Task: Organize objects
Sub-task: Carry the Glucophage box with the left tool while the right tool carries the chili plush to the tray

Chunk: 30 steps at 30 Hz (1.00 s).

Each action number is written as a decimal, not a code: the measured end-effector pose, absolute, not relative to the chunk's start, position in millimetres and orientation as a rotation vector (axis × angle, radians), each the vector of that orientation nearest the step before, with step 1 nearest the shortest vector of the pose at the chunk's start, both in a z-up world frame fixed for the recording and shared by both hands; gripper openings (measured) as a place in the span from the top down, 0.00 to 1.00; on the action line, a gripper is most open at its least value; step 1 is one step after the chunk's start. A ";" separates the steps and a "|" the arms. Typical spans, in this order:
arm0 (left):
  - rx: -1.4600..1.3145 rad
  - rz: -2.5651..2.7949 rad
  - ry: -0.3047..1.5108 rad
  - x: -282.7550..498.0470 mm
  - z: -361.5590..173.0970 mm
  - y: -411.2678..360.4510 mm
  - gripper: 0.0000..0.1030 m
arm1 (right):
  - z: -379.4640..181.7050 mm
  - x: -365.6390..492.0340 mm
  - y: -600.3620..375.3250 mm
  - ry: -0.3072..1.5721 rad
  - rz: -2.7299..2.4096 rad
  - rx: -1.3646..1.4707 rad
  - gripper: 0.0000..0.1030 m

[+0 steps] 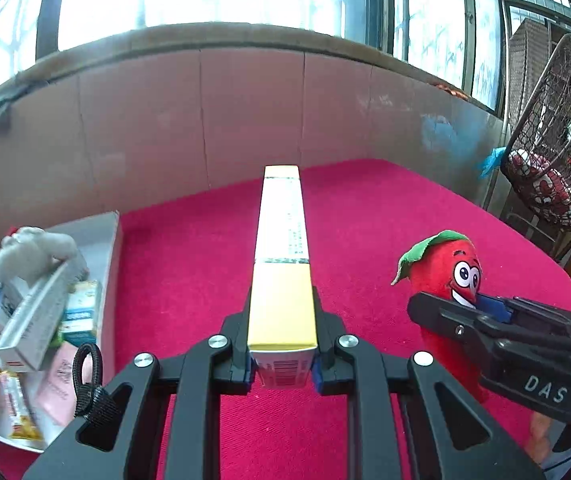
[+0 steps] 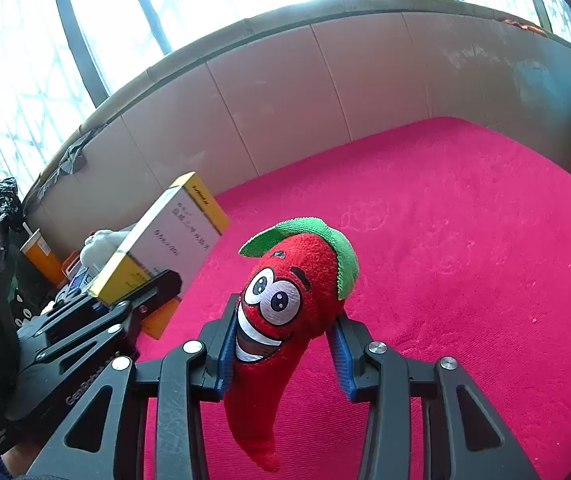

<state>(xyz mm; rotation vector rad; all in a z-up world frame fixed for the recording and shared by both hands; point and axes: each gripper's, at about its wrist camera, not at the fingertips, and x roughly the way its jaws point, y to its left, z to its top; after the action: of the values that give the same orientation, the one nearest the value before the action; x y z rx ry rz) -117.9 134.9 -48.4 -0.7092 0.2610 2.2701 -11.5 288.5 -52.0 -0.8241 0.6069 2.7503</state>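
Observation:
My left gripper (image 1: 283, 332) is shut on a long yellow and white box (image 1: 283, 240), which sticks straight out ahead between the fingers, above the red cloth. From the right wrist view the same box (image 2: 173, 232) is tilted up to the left in the left gripper (image 2: 153, 292). My right gripper (image 2: 283, 332) is shut on a red chili plush toy (image 2: 297, 276) with a green cap and a smiling face. Its blue pads press on both sides of the toy, whose tail hangs below the fingers. In the left wrist view the plush (image 1: 445, 264) and right gripper (image 1: 465, 308) are at the right.
A white tray (image 1: 105, 232) at the left holds several small boxes, packets and a white plush (image 1: 33, 248). The red cloth table (image 1: 365, 220) ends at a beige panelled wall (image 1: 245, 112) behind. A hanging wicker chair (image 1: 557, 120) is off the right edge. An orange cup (image 2: 41, 256) stands far left.

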 end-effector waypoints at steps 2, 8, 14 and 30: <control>-0.696 2.286 0.255 -117.5 -42.6 127.9 0.81 | -45.7 -11.4 284.4 0.588 2.756 -0.815 0.59; -0.695 2.337 0.197 -124.1 -30.7 104.7 0.81 | -33.1 -15.0 272.7 0.576 2.775 -0.810 0.59; -0.681 2.392 0.149 -128.6 -23.5 79.3 0.81 | -23.2 -23.3 252.9 0.513 2.819 -0.823 0.59; -0.674 2.486 0.058 -143.3 -17.6 32.3 0.81 | -0.1 -47.4 213.4 0.405 2.883 -0.858 0.58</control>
<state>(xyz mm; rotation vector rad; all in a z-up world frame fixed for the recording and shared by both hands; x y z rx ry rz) -143.3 32.3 -17.6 -0.6740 0.0582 2.4856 -47.4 213.4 -0.1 -0.8585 0.4053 2.8825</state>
